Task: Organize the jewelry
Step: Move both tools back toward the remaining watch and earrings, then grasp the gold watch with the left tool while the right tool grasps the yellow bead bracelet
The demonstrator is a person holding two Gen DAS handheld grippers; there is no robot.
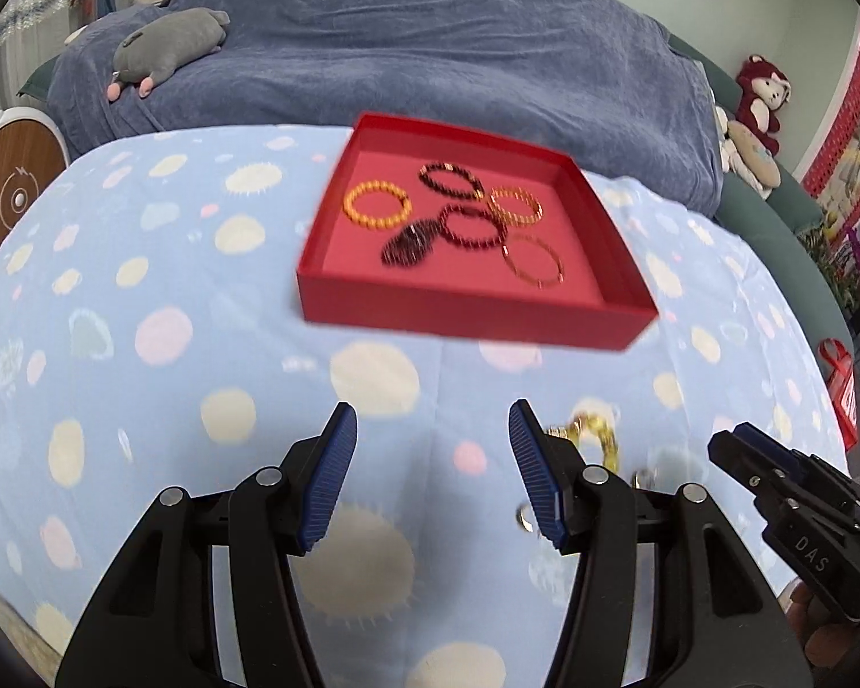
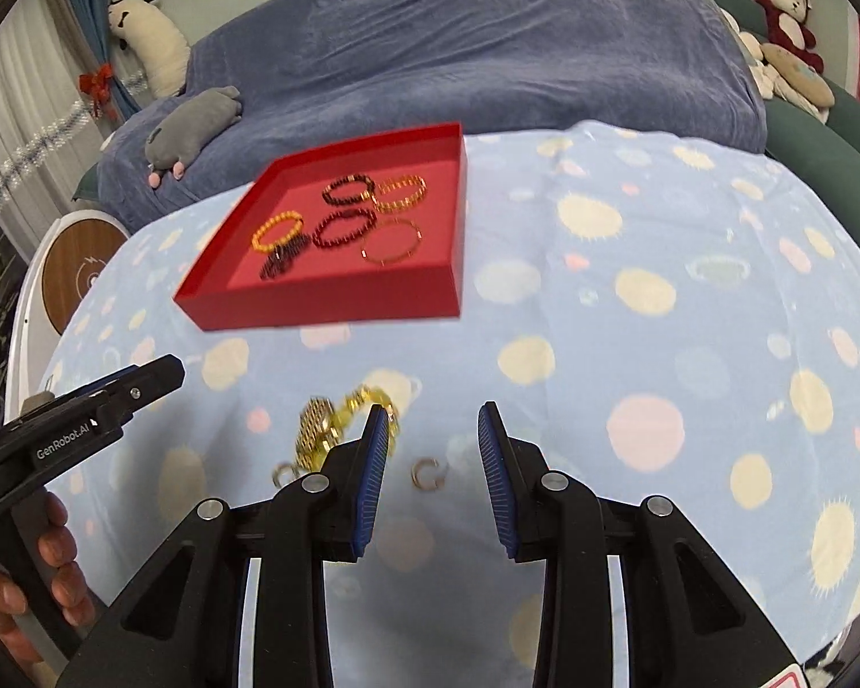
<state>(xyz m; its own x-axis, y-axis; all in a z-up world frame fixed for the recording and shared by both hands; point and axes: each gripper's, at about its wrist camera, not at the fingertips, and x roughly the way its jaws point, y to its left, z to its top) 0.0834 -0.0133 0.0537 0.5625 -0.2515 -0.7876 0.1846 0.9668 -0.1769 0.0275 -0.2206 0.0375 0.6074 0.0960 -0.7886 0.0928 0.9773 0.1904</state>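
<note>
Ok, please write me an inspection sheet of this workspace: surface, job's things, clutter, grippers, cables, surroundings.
Surface: light blue spotted cloth, bare at right.
Job's things: red tray holds six bracelets; gold jewelry pile and two small rings lie on the cloth, outside the tray.
Clutter: nothing seen.
Grippers: left gripper open, empty; right gripper open, empty, above the near ring.
Cables: nothing seen.
Surroundings: blue blanket, grey plush, red plush bear.
</note>
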